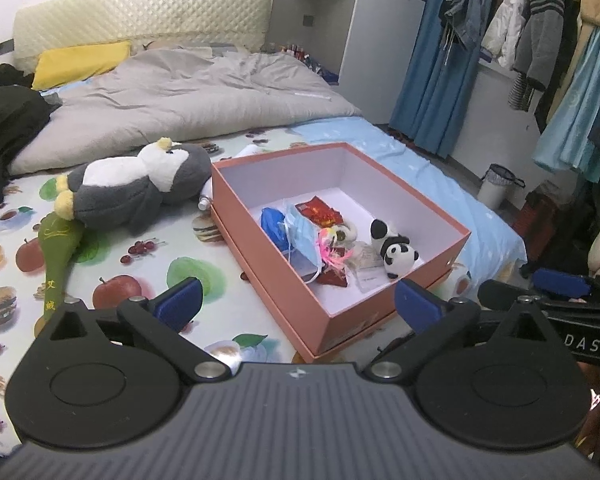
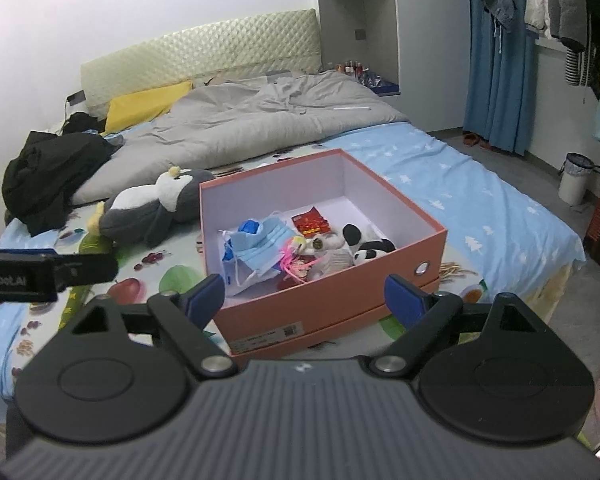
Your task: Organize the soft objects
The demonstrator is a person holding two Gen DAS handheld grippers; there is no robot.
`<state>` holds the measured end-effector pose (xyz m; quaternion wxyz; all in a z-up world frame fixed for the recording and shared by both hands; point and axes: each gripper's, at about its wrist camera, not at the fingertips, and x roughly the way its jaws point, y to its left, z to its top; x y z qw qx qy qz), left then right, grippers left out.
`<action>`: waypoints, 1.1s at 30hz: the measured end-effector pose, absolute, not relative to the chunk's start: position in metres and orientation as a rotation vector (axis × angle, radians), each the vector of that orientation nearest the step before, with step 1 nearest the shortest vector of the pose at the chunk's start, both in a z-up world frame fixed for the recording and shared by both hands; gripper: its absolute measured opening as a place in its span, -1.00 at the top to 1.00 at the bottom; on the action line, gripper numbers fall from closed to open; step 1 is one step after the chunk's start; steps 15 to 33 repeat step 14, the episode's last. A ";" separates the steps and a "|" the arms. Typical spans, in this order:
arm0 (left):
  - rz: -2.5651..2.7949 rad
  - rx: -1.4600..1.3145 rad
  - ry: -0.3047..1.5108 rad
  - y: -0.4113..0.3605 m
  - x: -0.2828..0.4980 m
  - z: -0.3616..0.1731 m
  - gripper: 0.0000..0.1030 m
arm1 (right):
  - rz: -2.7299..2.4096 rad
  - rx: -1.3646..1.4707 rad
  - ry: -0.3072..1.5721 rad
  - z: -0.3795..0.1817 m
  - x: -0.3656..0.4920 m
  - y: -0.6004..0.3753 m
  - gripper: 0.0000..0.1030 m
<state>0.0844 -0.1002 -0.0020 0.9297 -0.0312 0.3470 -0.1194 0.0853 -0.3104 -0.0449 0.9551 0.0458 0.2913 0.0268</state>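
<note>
Both tools hang above the bed's fruit-print sheet (image 1: pixel 148 264), jaws spread wide, nothing between them: the left gripper (image 1: pixel 298 300) and the right gripper (image 2: pixel 304 296). Ahead sits the open salmon-pink cardboard box (image 2: pixel 320 304); inside lie a small panda plush (image 1: pixel 396 250), a blue pleated face mask (image 2: pixel 260 248) and a tangle of trinkets too jumbled to name. A grey-and-white penguin plush (image 1: pixel 136 184) lies outside, touching the box's left wall.

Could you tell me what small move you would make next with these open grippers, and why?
I would probably reach the left gripper toward the penguin plush. It lies on the bedsheet to the left of the pink box, while the small panda and face mask are already inside. Both grippers are open and empty, and the right gripper faces the box instead.
</note>
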 end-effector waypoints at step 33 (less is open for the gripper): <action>-0.232 -0.069 0.704 -0.096 0.081 -0.006 -1.00 | 0.058 0.100 0.594 -0.046 0.085 -0.306 -0.72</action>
